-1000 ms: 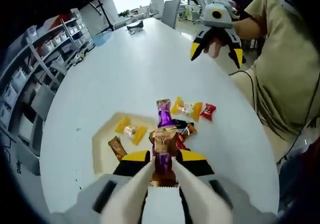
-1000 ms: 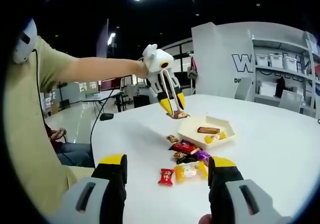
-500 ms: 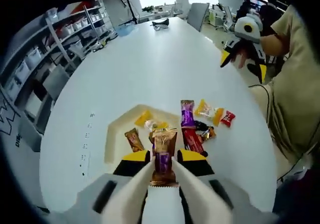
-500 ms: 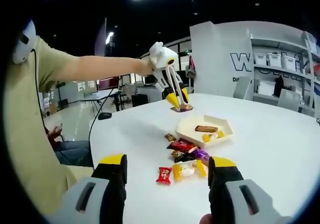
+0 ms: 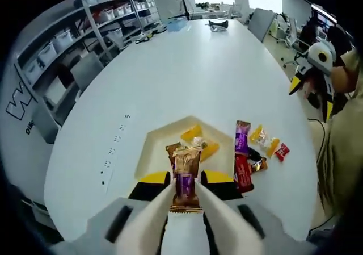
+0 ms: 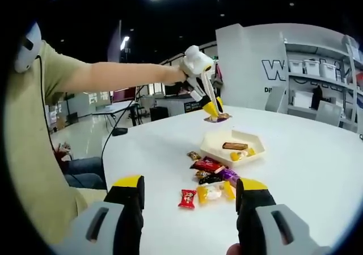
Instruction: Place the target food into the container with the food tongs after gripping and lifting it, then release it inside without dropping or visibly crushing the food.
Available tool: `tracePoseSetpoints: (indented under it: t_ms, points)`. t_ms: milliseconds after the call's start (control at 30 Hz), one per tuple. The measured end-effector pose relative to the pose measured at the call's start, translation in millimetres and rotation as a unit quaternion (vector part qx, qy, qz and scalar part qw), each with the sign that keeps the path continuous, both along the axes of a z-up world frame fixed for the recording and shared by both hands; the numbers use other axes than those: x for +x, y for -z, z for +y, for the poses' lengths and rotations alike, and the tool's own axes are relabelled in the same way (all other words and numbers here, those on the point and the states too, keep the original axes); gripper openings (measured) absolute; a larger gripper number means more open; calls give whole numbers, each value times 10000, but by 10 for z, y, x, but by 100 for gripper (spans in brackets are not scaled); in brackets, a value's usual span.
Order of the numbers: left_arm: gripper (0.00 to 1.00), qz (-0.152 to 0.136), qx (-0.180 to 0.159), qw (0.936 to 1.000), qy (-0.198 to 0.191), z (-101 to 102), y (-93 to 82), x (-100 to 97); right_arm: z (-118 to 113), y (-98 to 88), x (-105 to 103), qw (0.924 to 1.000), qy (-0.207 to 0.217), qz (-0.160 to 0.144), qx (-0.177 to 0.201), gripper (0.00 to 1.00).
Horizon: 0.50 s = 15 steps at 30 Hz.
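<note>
Snack: a brown and purple snack packet is pinched between the white tongs of the left gripper and held up in the air, above the container.
Container: a pale tray is seen on the white table, with a few treats already inside.
Loose candies: more wrapped candies are left on the table just beside the tray.
Right gripper: the right gripper is held wide apart, with nothing in it.
Risk: the packet could be let go too high and bounce out, or be squashed if squeezed harder.
</note>
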<state>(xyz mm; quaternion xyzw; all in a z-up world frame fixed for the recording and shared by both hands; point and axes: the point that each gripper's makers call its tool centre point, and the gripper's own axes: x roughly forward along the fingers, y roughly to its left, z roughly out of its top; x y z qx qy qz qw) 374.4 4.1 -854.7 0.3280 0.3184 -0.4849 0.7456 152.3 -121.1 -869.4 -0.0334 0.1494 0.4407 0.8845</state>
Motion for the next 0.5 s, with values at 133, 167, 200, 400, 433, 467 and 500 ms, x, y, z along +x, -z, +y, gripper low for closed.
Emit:
tracePoseSetpoints:
  t_ms: [133,167,200,400,433,467,500]
  points:
    - [20,39,-19,9998,-184,-5,-3,87,-6,12,-1,10000,2,16,0,64]
    - [20,45,-16,9998,-213,-14,-5,101,-2,10,-3,10000,-4,10,-4,64]
    - [20,55,-10,9997,-240,-20,-6,111,0,9,-4,10000,-7,8,-4,64]
    - [20,88,93,9983,-567,-1,-1,226,-9,10,-9,10000,7,18,12,64]
    - [20,104,85,9982,-588,-3,-3,244,-11,14,-12,10000,6,18,3,64]
    - [20,107,87,9982,-592,-3,-2,251,-14,16,-13,10000,8,19,5,63]
    - [20,118,77,9981,-608,-5,-1,255,-16,17,-14,10000,13,27,13,64]
